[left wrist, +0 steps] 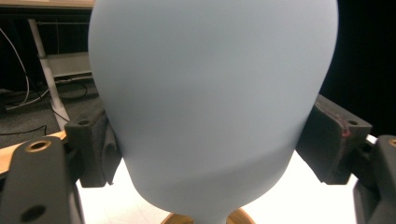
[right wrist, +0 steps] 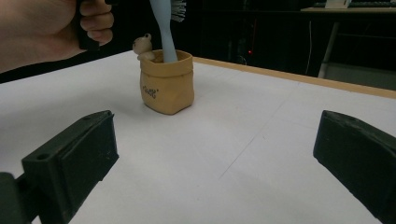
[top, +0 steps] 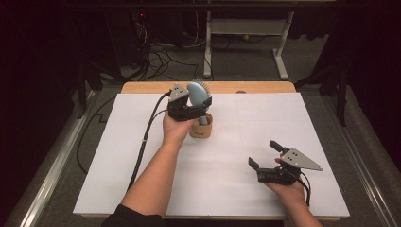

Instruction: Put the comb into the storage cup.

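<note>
A light blue hairbrush (top: 196,92) stands upright with its handle down in a small tan pouch-shaped cup (top: 201,130) at the back middle of the white sheet. My left gripper (top: 198,101) is shut on the brush head. In the left gripper view both pads (left wrist: 100,144) press the sides of the smooth blue hairbrush (left wrist: 210,107), and the cup rim (left wrist: 243,218) peeks out below. My right gripper (top: 263,153) rests at the front right, open with nothing between its fingers. In its own view, that right gripper (right wrist: 215,154) faces the cup (right wrist: 167,84) and the brush handle (right wrist: 163,32).
A white sheet (top: 236,189) covers the wooden table (top: 265,87), whose far edge shows bare. A tiny bear figure (right wrist: 141,46) sits on the cup's rim. Beyond the table are a desk frame (top: 281,47) and loose cables (top: 156,56) on the floor.
</note>
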Action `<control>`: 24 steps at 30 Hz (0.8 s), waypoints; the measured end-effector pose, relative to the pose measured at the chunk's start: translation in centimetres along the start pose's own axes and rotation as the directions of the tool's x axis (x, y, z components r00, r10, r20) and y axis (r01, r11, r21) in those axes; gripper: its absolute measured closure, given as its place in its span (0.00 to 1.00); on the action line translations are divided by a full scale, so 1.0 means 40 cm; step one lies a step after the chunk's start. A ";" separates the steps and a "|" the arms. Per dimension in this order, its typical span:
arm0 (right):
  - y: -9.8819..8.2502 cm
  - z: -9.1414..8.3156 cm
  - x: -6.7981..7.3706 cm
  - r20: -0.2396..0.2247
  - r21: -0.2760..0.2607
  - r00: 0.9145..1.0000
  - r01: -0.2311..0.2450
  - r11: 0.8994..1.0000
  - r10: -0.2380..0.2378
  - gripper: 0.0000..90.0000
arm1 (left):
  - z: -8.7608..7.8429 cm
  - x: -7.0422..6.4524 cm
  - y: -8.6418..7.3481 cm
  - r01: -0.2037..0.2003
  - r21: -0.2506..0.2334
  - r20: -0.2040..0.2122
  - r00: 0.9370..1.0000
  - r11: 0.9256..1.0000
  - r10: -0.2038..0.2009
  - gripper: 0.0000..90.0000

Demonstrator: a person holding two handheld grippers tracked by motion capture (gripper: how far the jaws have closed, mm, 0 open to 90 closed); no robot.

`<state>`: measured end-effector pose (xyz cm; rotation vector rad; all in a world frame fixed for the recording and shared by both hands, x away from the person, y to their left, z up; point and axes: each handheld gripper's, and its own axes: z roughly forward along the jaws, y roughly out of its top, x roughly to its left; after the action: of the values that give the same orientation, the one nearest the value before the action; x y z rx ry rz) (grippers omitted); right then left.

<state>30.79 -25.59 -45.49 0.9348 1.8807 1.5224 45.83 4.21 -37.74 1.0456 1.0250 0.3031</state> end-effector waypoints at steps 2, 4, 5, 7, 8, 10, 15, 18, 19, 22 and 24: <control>0.001 -0.001 0.001 0.000 -0.002 1.000 0.000 1.000 0.000 0.00 | -0.002 0.003 0.003 -0.002 0.002 -0.005 1.000 1.000 0.002 0.21; 0.001 0.000 0.002 -0.001 -0.002 1.000 0.002 1.000 -0.002 0.00 | -0.005 0.008 0.006 -0.003 0.001 -0.009 1.000 1.000 0.003 0.21; 0.001 0.000 0.001 -0.002 0.000 1.000 0.004 1.000 -0.004 0.00 | -0.006 0.011 0.008 -0.004 0.003 -0.012 1.000 1.000 0.004 0.20; 0.001 0.000 0.001 -0.001 0.001 1.000 0.004 1.000 -0.004 0.00 | -0.009 0.017 0.011 -0.006 0.005 -0.024 1.000 1.000 0.006 0.20; 0.001 0.000 0.002 -0.001 0.001 1.000 0.004 1.000 -0.004 0.00 | -0.010 0.021 0.012 -0.004 0.004 -0.028 1.000 1.000 0.005 0.19; 0.001 0.000 0.003 0.003 0.000 1.000 0.005 1.000 -0.005 0.00 | -0.014 0.029 0.015 0.008 -0.002 -0.033 0.999 1.000 -0.009 0.19; 0.001 -0.001 0.003 0.003 0.000 1.000 0.003 1.000 -0.003 0.00 | -0.018 0.038 0.019 0.012 -0.006 -0.037 0.999 1.000 -0.012 0.18; 0.000 0.001 0.003 0.002 0.006 1.000 0.004 1.000 -0.004 0.00 | -0.021 0.044 0.022 0.017 -0.009 -0.040 0.999 1.000 -0.018 0.18; 0.000 0.001 0.003 0.004 0.006 1.000 0.003 1.000 -0.003 0.00 | -0.022 0.046 0.022 0.018 -0.009 -0.041 0.999 1.000 -0.018 0.18; 0.000 0.001 0.004 0.003 0.005 1.000 0.007 1.000 -0.007 0.00 | -0.026 0.050 0.024 0.015 -0.007 -0.044 0.999 1.000 -0.016 0.17; 0.000 0.002 0.004 0.004 0.007 1.000 0.005 1.000 -0.005 0.00 | -0.028 0.054 0.027 0.015 -0.009 -0.047 0.999 1.000 -0.016 0.17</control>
<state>30.75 -25.42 -45.51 0.9347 1.8859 1.5110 46.31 6.79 -38.17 1.0261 1.0730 0.3210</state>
